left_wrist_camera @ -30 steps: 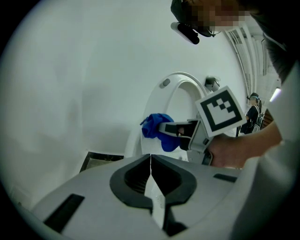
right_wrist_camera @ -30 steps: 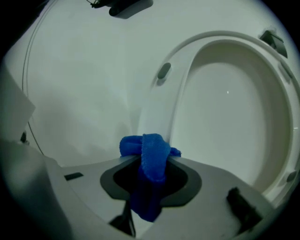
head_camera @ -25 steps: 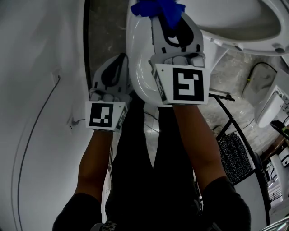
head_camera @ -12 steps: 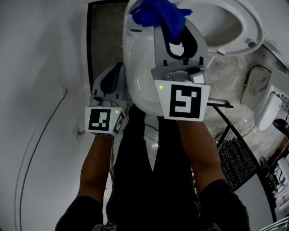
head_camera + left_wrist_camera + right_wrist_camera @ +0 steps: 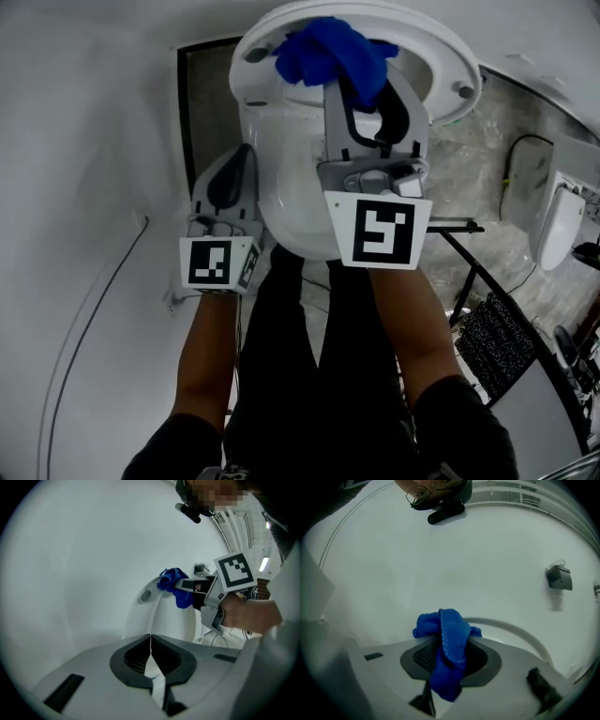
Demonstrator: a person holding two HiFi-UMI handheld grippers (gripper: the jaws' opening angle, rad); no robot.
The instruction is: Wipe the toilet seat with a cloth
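Right tongs (image 5: 373,89) pinch a blue cloth (image 5: 328,49), bunched, with a tail hanging down between the jaws. The left tongs (image 5: 150,641) are pressed together with nothing in them, low at the left side of the toilet bowl (image 5: 291,187).

The toilet seat (image 5: 459,66) looks tipped up; its ring curves left to right across the far end of the bowl, with a bumper showing on each side. The cloth sits at the ring's far-left stretch, right at it; actual contact can't be confirmed.

Key relation: the seat lies straight ahead of the right tongs, just past the cloth, so a wipe would likely follow the ring's curve sideways. The right hand is much nearer, with the left well short, down by the bowl.
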